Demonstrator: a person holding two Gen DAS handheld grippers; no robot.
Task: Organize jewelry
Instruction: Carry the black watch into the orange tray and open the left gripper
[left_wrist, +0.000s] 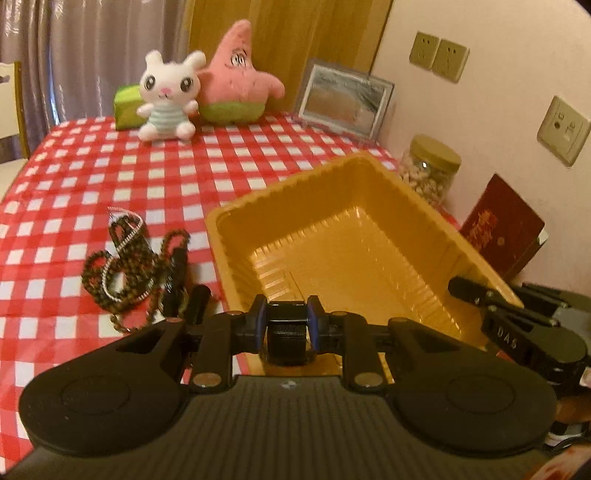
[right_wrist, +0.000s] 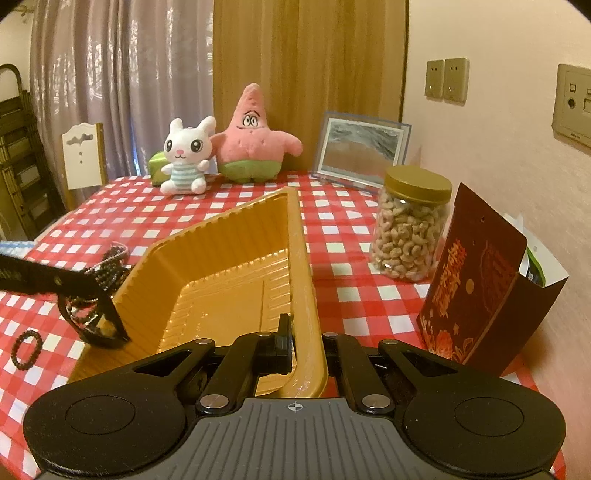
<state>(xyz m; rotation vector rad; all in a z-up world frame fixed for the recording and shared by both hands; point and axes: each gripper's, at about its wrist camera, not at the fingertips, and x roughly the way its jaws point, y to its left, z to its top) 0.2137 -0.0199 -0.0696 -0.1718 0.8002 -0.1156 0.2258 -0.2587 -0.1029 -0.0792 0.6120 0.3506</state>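
Note:
A yellow plastic tray (left_wrist: 402, 206) stands on the red checked tablecloth; its rim also shows in the right wrist view (right_wrist: 301, 243). My left gripper (left_wrist: 288, 325) is shut on a black mesh watch band (left_wrist: 287, 338) just above the tray's near edge. My right gripper (right_wrist: 304, 347) is shut on the tray's right rim. A heap of dark bead necklaces and a silver chain (left_wrist: 125, 266) lies left of the tray. A small dark bead bracelet (right_wrist: 25, 349) lies on the cloth at the left.
A white bunny plush (right_wrist: 186, 158), a pink starfish plush (right_wrist: 255, 140) and a picture frame (right_wrist: 360, 151) stand at the back. A cashew jar (right_wrist: 410, 225) and a dark red box (right_wrist: 476, 291) stand right of the tray, by the wall.

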